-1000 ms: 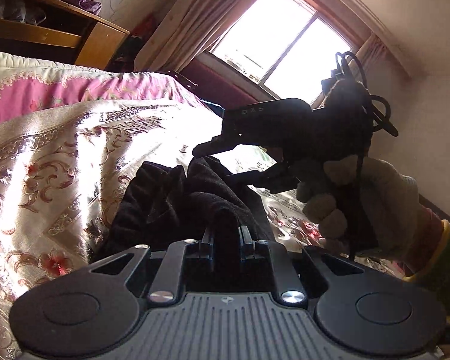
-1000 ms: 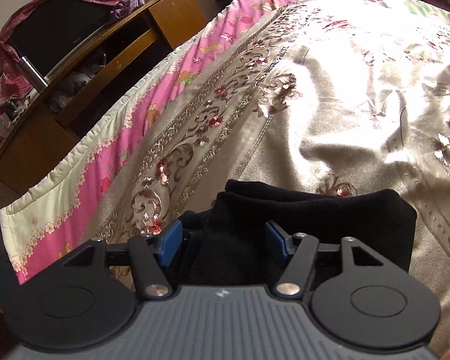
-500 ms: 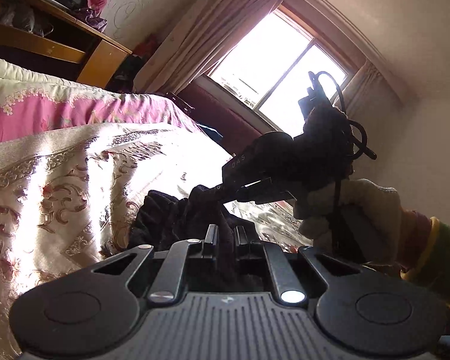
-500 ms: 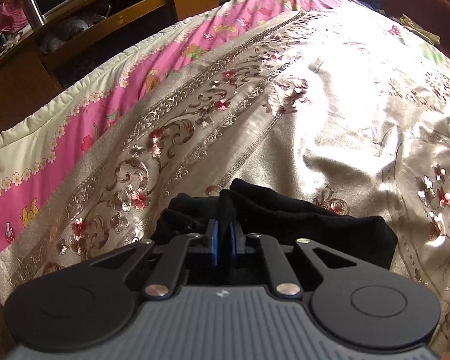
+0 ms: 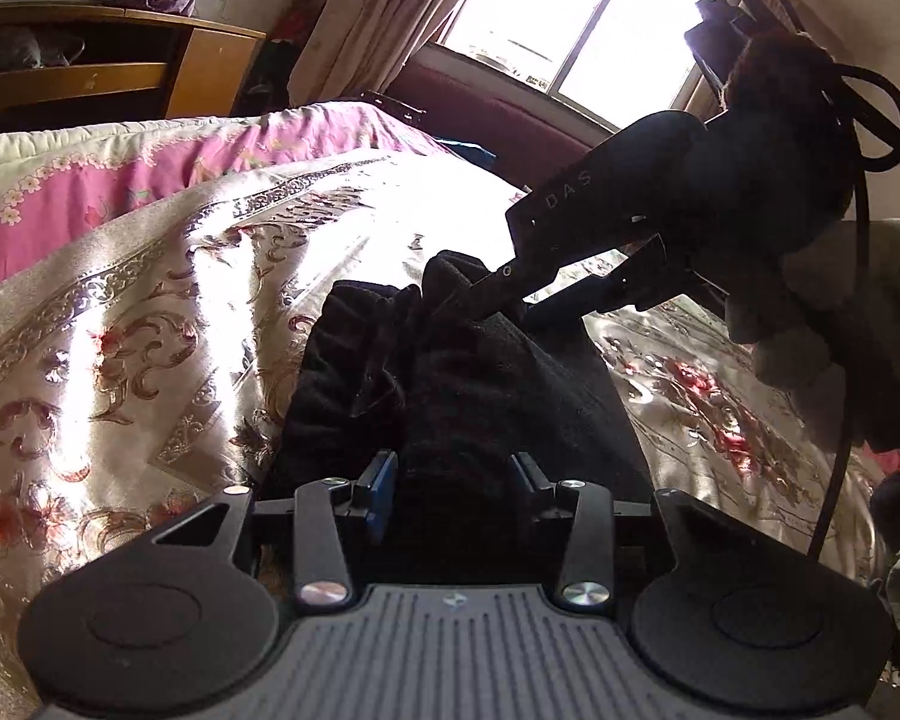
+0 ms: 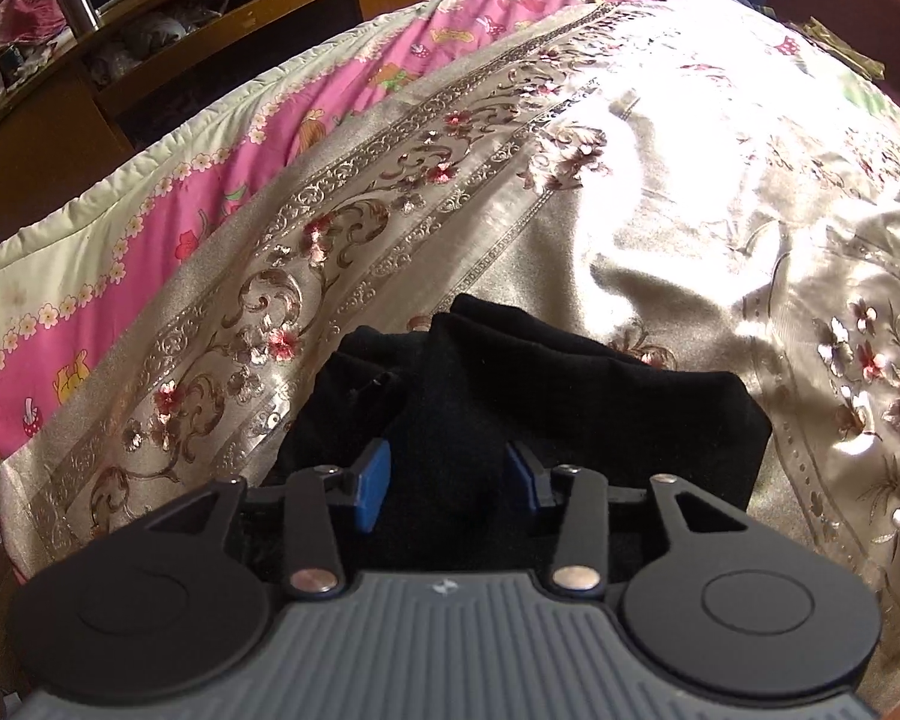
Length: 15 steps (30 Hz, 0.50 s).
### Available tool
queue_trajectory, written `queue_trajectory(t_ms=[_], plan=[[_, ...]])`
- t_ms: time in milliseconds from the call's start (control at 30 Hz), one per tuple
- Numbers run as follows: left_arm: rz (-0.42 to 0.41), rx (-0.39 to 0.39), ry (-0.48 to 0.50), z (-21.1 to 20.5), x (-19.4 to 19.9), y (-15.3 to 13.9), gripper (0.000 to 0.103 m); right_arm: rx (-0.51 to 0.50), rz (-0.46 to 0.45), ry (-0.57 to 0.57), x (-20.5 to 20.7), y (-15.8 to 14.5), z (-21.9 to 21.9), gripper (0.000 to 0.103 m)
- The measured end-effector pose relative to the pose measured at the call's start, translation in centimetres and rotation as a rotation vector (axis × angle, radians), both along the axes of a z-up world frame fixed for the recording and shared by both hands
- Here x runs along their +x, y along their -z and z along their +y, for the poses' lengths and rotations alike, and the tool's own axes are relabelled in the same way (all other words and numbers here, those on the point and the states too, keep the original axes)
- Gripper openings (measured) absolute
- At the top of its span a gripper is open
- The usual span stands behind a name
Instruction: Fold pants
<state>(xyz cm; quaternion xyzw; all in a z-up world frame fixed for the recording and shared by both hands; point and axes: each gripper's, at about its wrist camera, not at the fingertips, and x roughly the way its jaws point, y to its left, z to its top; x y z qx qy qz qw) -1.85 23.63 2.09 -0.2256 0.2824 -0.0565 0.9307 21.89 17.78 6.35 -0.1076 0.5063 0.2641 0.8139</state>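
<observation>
My left gripper has its fingers parting, a ridge of the black pants lying between them, the pads not pressing it. The pants sit bunched in a folded heap on the gold floral bedspread. My right gripper also spreads its fingers over the same pants, cloth between them but ungripped, released.

We see the pants lying bunched on the bedspread, with the quilt beyond its left edge. Behind the quilt stands a wooden cabinet. In the left wrist view, a window lies behind the bed.
</observation>
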Motion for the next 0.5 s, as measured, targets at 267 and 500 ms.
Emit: queue_trajectory(t_ms=[267, 500], plan=[[0.005, -0.023, -0.019, -1.0, 1.4, -0.3, 0.053, -0.033, 0.004, -0.006, 1.3, 1.5, 1.6, 0.052], [-0.039, -0.008, 0.036, -2.2, 1.2, -1.7, 0.042, -0.125, 0.049, 0.009, 2.8, 2.7, 2.0, 0.062]])
